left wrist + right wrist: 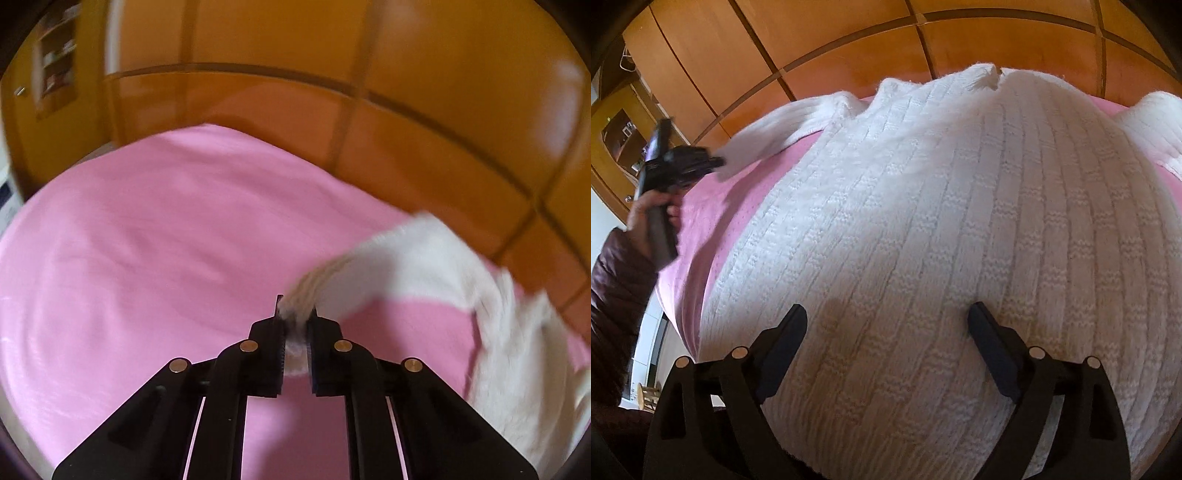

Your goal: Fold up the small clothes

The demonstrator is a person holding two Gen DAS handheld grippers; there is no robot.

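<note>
- The left gripper (295,325) is clenched on the cuff end of a white knitted sweater (923,229); the ribbed knit bunches between its pads and trails off to the right in the left wrist view.
- The right gripper (886,325) stands wide apart over the sweater's lower body, gripping nothing; whether the fingertips touch the knit cannot be told.
- The sweater lies flat on a pink bedsheet (147,240), its long axis running away from the right gripper, neck (993,79) at the far end towards the wooden wardrobe (849,48).
- One sleeve (783,129) stretches out left from the shoulder, lifted at its end by the left gripper; the other sleeve (1148,125) lies out to the right, cut off by the frame.
- To the left of the sweater the sheet is open, with soft creases.
- A hand (646,214) in a dark quilted sleeve (617,295) holds the left tool.
- The lifted sleeve is blurred in the left wrist view, and the hem is hidden beneath the right gripper.
</note>
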